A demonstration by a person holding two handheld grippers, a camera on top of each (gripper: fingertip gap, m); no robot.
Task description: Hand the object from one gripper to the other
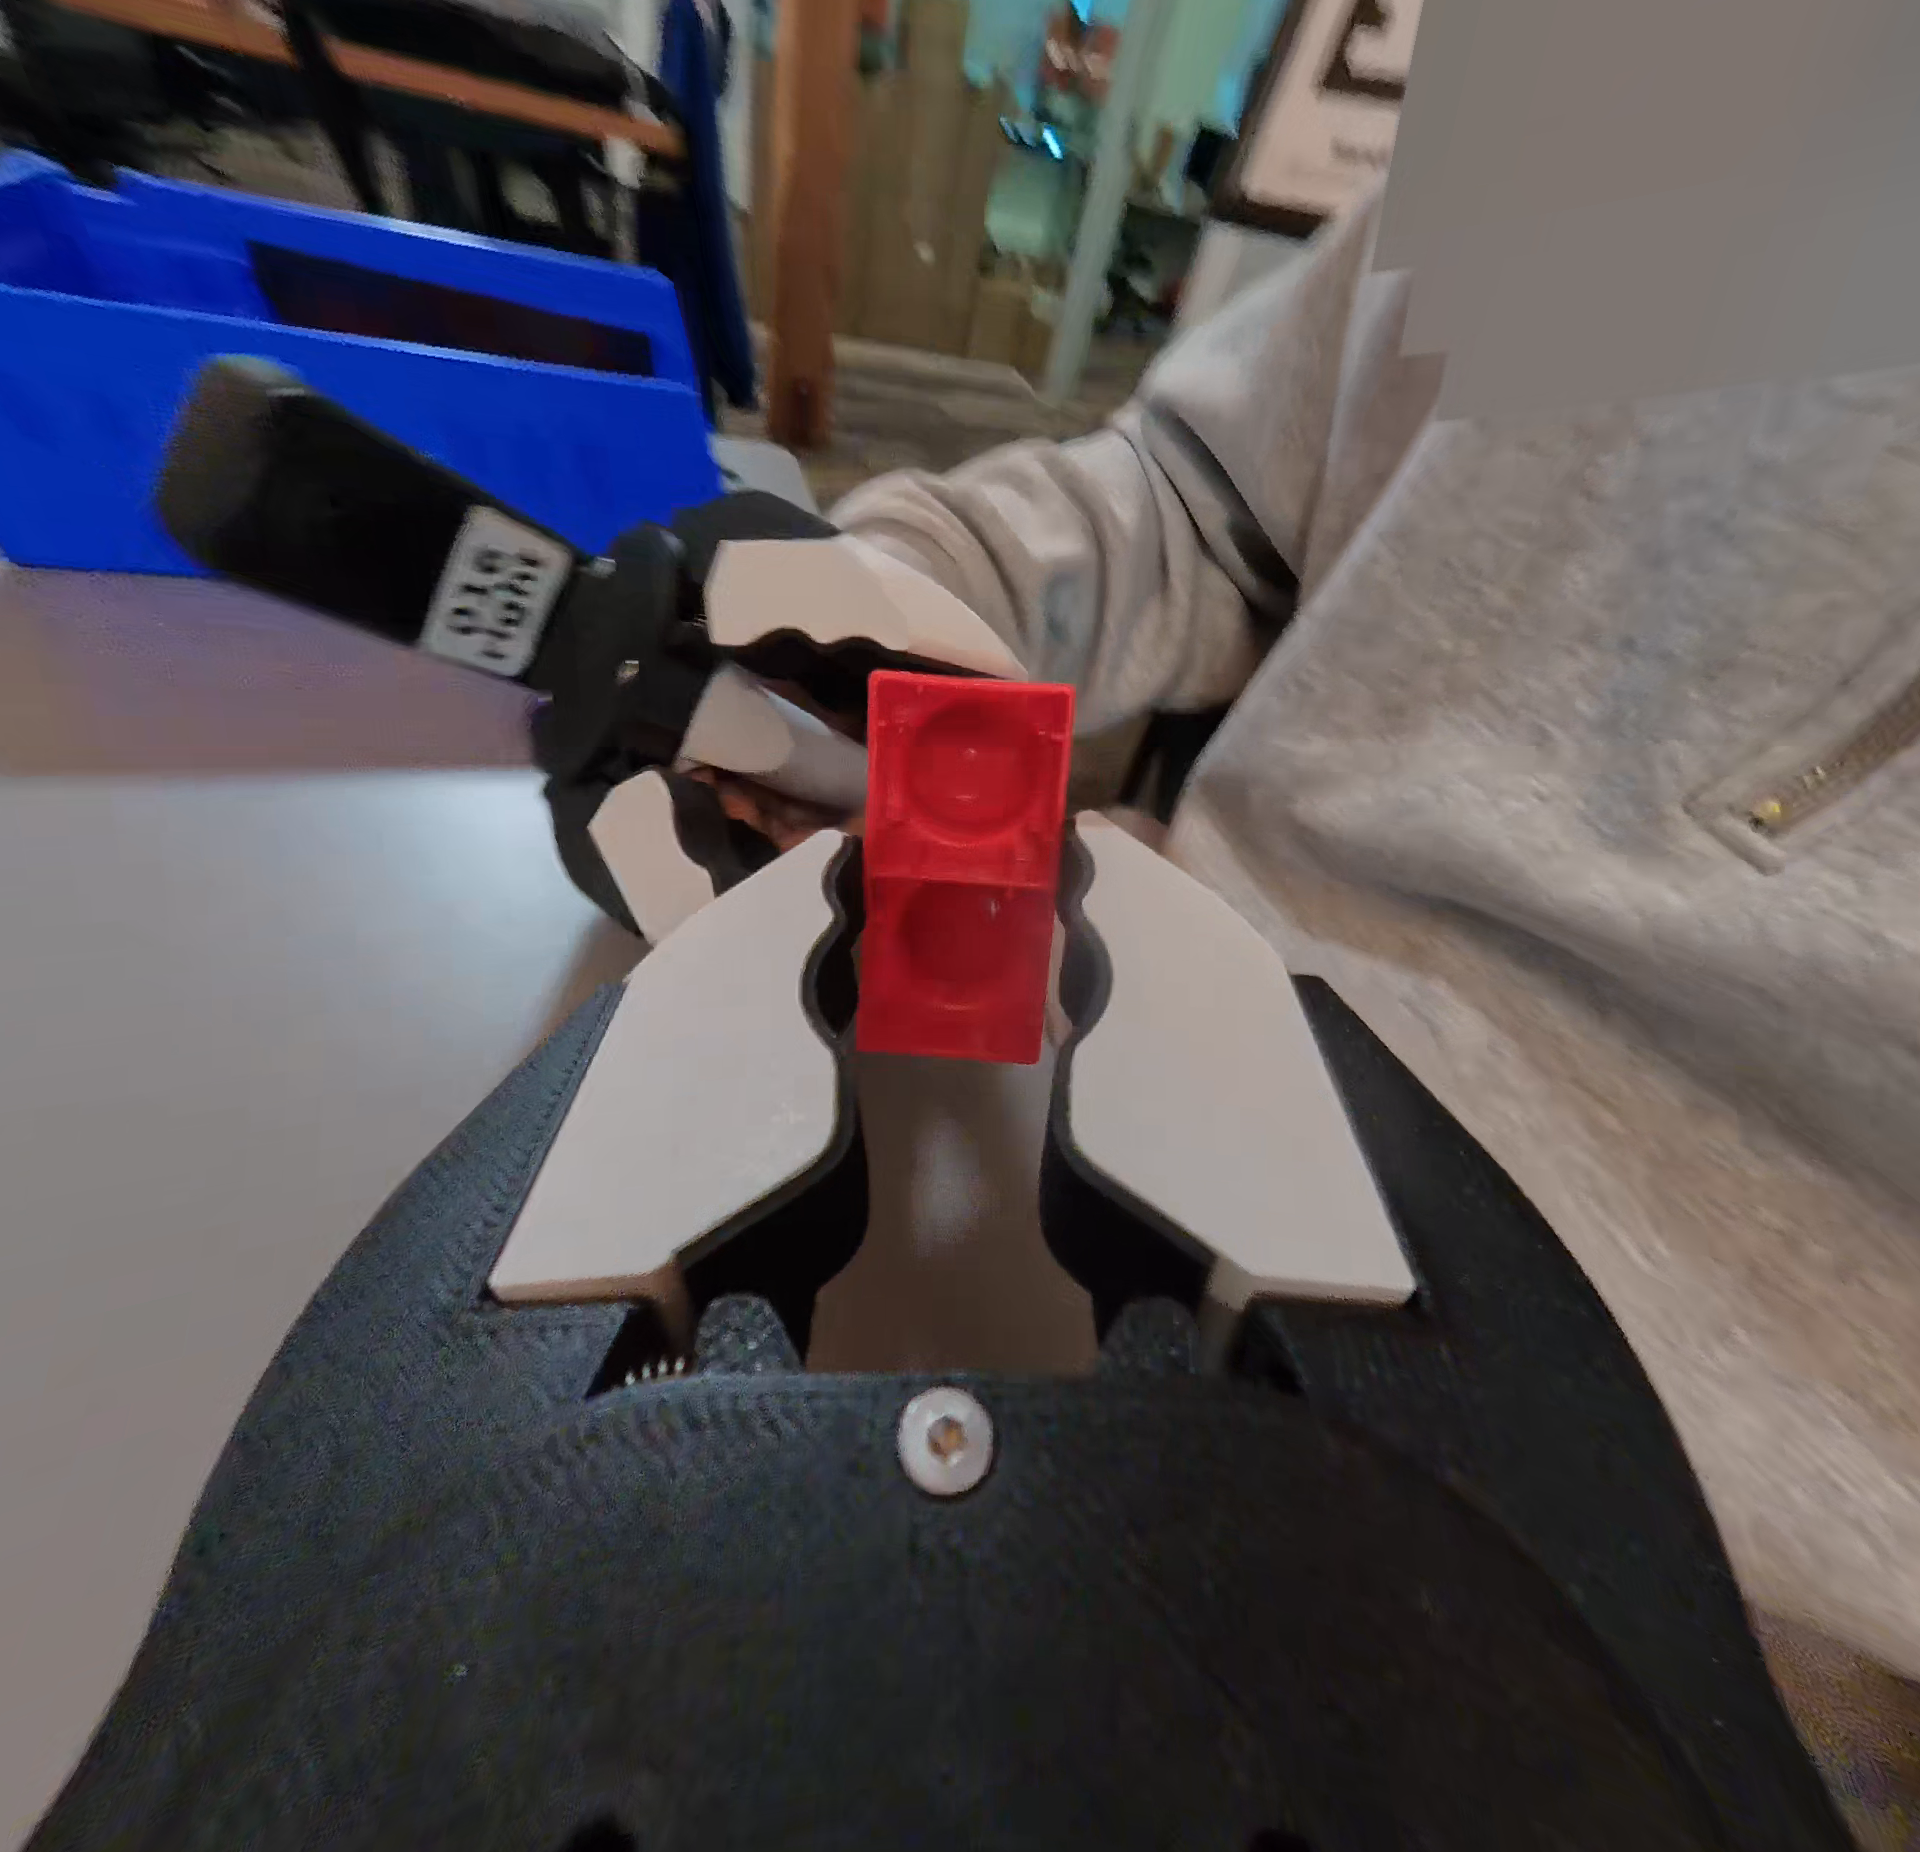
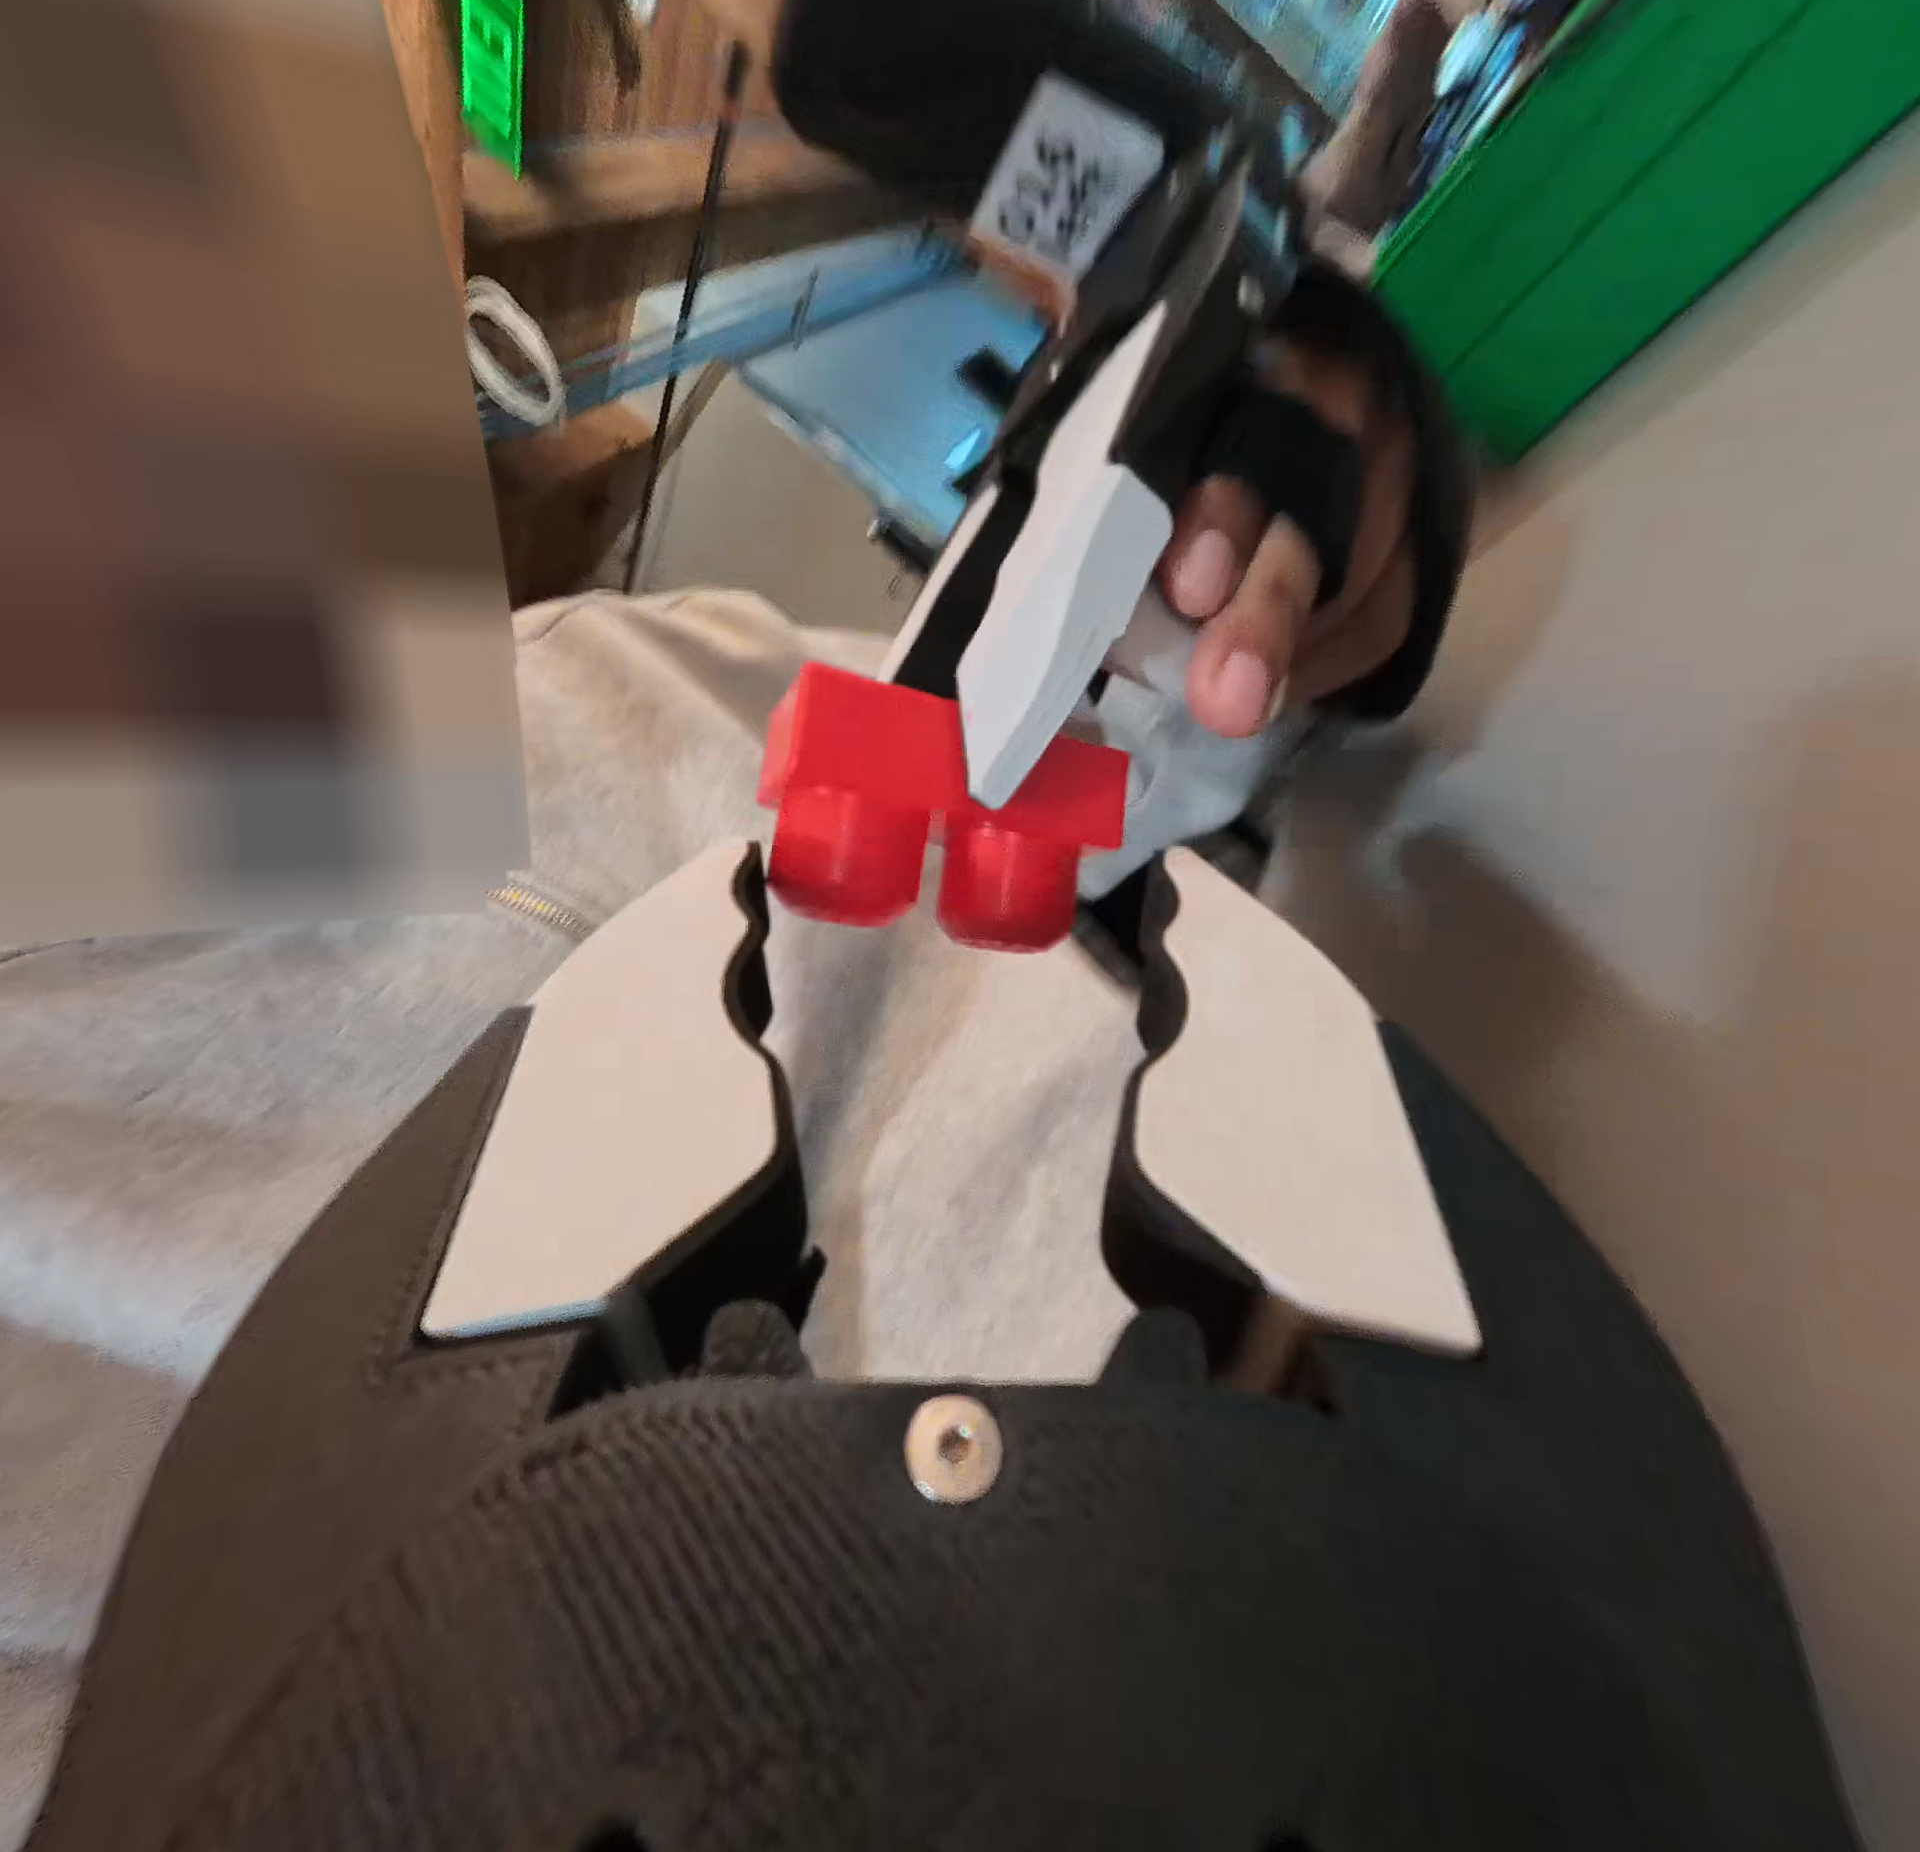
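- Left gripper (image 1: 951,898) — jaws clamped on the red two-stud brick (image 1: 961,867) at frame centre.
- Right gripper (image 2: 961,903) — jaws spread wide, empty, the brick's studs between its tips.

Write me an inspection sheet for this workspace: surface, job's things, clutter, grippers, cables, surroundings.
Surface: pale table, bare where it shows.
Job's things: one red two-stud brick, held off the table, hollow underside facing the left wrist view, studs facing the right wrist view.
Clutter: blue bin at the table's far edge; green bin in the right wrist view.
Grippers: left gripper shut on the brick; right gripper open, fingers either side of the studs, not yet closed.
Cables: white coiled cable and a thin dark cord by a wooden post.
Surroundings: person in a grey sweatshirt; blurred wooden shelving behind.
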